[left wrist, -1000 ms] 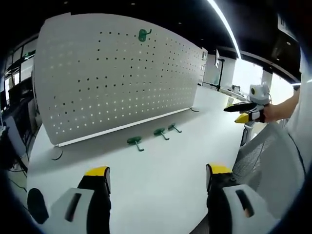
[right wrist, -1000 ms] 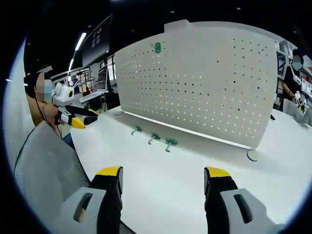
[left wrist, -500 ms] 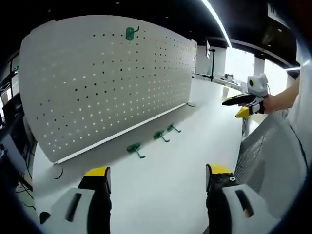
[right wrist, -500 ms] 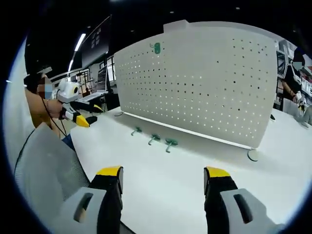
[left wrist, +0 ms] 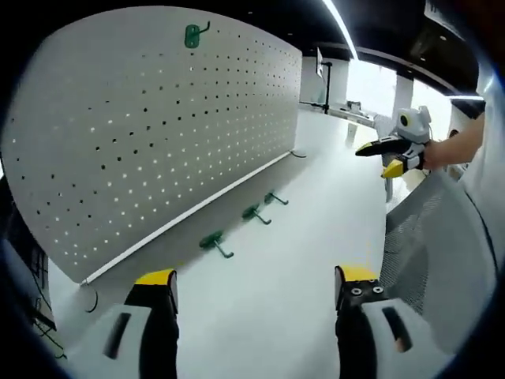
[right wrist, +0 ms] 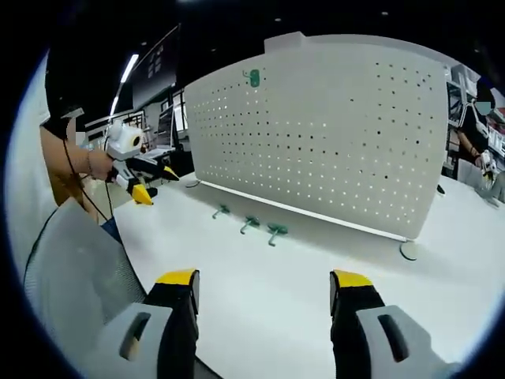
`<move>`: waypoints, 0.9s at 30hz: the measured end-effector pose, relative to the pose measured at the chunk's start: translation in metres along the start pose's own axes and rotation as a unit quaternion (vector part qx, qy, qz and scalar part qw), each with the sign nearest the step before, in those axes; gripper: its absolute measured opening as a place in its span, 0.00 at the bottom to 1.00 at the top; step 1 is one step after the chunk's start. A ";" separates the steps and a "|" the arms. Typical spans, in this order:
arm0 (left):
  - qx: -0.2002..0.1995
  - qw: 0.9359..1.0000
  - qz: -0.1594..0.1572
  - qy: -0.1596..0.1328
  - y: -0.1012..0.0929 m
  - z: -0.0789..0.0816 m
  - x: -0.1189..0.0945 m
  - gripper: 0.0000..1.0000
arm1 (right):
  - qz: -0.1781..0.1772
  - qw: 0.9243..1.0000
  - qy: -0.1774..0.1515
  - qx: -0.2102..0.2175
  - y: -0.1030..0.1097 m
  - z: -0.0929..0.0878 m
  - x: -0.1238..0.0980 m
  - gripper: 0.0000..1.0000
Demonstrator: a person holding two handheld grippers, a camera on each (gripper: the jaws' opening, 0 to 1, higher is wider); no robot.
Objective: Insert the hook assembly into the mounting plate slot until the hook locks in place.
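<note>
Three green hooks point(left wrist: 215, 243) lie on the white table point(left wrist: 260, 292) at the foot of the upright pegboard point(left wrist: 142, 118); a fourth hangs near its top. The left gripper point(left wrist: 248, 288) and the right gripper point(right wrist: 262, 288) are both wide open and empty. Approach one hook squarely, grasping its base.

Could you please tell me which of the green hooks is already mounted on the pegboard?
The green hook high on the pegboard; the other three hooks lie loose on the white table beneath it.
</note>
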State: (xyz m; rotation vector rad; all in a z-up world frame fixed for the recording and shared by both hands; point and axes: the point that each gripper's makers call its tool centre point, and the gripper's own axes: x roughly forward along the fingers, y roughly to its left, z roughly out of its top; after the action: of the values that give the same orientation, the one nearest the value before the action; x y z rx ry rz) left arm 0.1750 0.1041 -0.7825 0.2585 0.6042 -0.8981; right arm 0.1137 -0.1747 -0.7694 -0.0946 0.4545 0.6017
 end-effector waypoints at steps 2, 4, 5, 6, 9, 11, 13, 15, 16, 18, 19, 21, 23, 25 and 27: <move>0.007 1.000 -0.003 0.006 0.002 0.001 0.002 0.84 | 0.001 1.000 0.001 0.000 0.000 -0.001 0.000 0.65; 0.013 1.000 -0.006 0.010 0.003 0.001 0.004 0.84 | 0.002 1.000 0.002 -0.001 0.001 -0.001 0.000 0.65; 0.018 1.000 -0.009 0.013 0.004 0.002 0.005 0.84 | 0.002 1.000 0.003 -0.001 0.001 -0.001 0.001 0.65; 0.021 1.000 -0.010 0.013 0.004 0.003 0.005 0.84 | 0.003 1.000 0.004 -0.001 0.001 -0.001 0.001 0.65; 0.025 0.999 -0.013 0.014 0.006 0.004 0.007 0.84 | 0.004 1.000 0.004 0.001 0.002 -0.001 0.001 0.65; 0.028 0.999 -0.016 0.016 0.007 0.004 0.009 0.84 | 0.004 1.000 0.005 0.003 0.003 -0.002 0.001 0.65; 0.034 0.999 -0.019 0.020 0.009 0.004 0.011 0.84 | 0.006 1.000 0.006 0.003 0.003 -0.002 0.002 0.65; 0.042 0.999 -0.022 0.025 0.010 0.003 0.014 0.84 | 0.007 1.000 0.006 0.003 0.004 -0.002 0.002 0.65; 0.042 0.998 -0.024 0.027 0.011 0.002 0.015 0.84 | 0.007 1.000 0.006 0.003 0.004 -0.002 0.002 0.65; 0.038 0.998 -0.029 0.029 0.013 0.001 0.018 0.84 | 0.007 1.000 0.006 0.004 0.005 -0.002 0.002 0.65; 0.039 0.998 -0.030 0.029 0.013 0.002 0.019 0.84 | 0.007 1.000 0.006 0.004 0.006 -0.002 0.002 0.65; 0.041 0.998 -0.033 0.036 0.015 0.000 0.021 0.84 | 0.007 1.000 0.008 0.005 0.006 -0.003 0.001 0.65; 0.038 0.998 -0.037 0.040 0.016 -0.001 0.023 0.84 | 0.006 1.000 0.009 0.006 0.006 -0.004 0.001 0.65; 0.043 0.997 -0.039 0.043 0.018 -0.002 0.026 0.84 | 0.006 1.000 0.008 0.007 0.006 -0.005 0.001 0.65; 0.042 0.997 -0.040 0.045 0.019 -0.002 0.027 0.85 | 0.007 1.000 0.009 0.007 0.007 -0.005 0.001 0.65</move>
State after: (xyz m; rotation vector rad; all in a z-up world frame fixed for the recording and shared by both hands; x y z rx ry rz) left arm 0.2019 0.0987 -0.8010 0.3529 0.6648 -0.9946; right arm 0.1089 -0.1696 -0.7740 -0.0841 0.4768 0.6113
